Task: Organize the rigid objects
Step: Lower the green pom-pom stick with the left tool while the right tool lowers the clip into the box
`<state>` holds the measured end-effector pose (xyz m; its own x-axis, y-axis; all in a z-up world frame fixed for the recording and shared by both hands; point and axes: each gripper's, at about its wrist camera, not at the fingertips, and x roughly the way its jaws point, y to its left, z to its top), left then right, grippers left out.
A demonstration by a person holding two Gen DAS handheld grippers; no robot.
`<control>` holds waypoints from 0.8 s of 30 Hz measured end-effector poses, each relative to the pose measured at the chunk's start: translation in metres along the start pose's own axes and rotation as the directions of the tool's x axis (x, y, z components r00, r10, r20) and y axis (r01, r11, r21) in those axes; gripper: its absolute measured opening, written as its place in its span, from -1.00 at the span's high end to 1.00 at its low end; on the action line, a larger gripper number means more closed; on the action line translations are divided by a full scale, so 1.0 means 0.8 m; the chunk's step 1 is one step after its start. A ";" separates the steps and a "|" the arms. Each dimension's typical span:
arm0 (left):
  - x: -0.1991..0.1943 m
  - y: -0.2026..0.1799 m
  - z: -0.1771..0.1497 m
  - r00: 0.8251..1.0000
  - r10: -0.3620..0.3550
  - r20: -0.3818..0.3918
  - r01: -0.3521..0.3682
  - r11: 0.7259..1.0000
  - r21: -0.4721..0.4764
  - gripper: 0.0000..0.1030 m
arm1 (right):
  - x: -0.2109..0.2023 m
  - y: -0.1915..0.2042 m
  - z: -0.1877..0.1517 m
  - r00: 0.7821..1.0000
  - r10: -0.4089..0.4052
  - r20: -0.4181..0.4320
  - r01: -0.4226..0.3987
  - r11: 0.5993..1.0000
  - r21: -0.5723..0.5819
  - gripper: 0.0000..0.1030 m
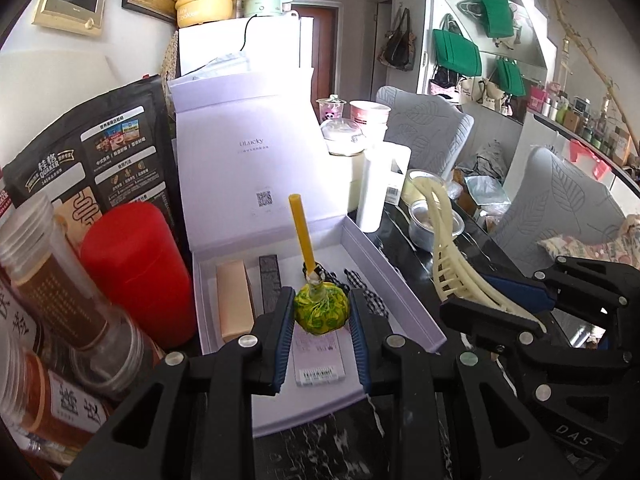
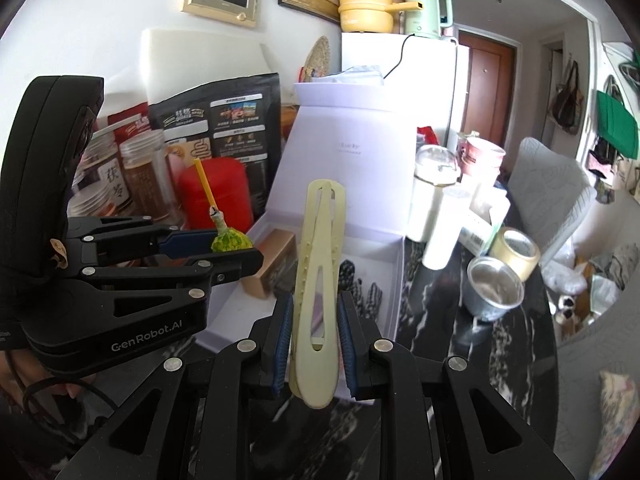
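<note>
**Two loaded grippers above one crowded box**

The left gripper (image 1: 320, 320) has its jaws narrow around the round head of a green and yellow lollipop (image 1: 321, 311), whose yellow stick points up and away. It hangs above the open white box (image 1: 400, 280), over the near middle part. The right gripper (image 2: 314, 328) has its jaws closed narrow on the lower end of a cream hair clip (image 2: 318, 264), which stands up long and a little tilted, near the right front corner of the box.

In my judgement, the first risk is a collision. The two grippers are close beside each other over the same box, and if both go down together, the long clip can hit the left gripper or the lollipop stick.

The second risk is a slip. The lollipop head is round and the pads touch it only at its sides, so it may turn or drop when it is lowered. The clip is held only at one end, so its long free part could swing.

The third risk is space. The box already holds a tan bar (image 1: 234, 304), a dark bar (image 1: 270, 280), a checked item (image 1: 366, 288) and a white card (image 1: 318, 360). An object put on top of these may lie uneven or roll. The red canister (image 1: 136, 272) and the jars (image 1: 60, 280) stand just beside the left wall of the box on the bench, and a wide move to the left could knock them.
</note>
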<state>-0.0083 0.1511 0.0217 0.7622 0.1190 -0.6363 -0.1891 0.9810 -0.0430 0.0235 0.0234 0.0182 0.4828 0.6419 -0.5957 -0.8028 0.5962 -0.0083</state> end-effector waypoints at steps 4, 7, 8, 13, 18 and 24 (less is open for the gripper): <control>0.010 0.005 0.013 1.000 -0.004 0.008 0.004 1.000 -0.012 0.49 | 0.011 -0.008 0.012 1.000 -0.008 0.007 0.008 1.000 -0.001 0.57; 0.019 0.009 0.022 1.000 -0.006 0.010 0.006 1.000 -0.020 0.49 | 0.016 -0.013 0.020 1.000 -0.010 0.016 0.010 1.000 -0.001 0.57; 0.022 0.010 0.024 1.000 -0.005 0.009 0.005 1.000 -0.022 0.48 | 0.019 -0.015 0.023 1.000 -0.010 0.020 0.010 1.000 0.000 0.57; 0.036 0.014 0.036 1.000 0.011 0.009 -0.010 1.000 -0.023 0.48 | 0.030 -0.022 0.034 1.000 -0.010 0.030 0.009 1.000 0.005 0.57; 0.053 0.018 0.050 1.000 0.029 0.005 -0.029 0.999 -0.018 0.49 | 0.046 -0.030 0.043 1.000 -0.009 0.030 0.009 1.000 0.013 0.57; 0.072 0.018 0.062 0.993 0.114 0.011 -0.114 0.993 0.014 0.48 | 0.074 -0.041 0.054 1.000 0.004 0.021 -0.005 1.000 0.031 0.57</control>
<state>0.0639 0.1797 0.0225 0.7425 0.2312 -0.6287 -0.2659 0.9632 0.0403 0.0931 0.0626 0.0177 0.4865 0.6542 -0.5790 -0.7941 0.6075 0.0192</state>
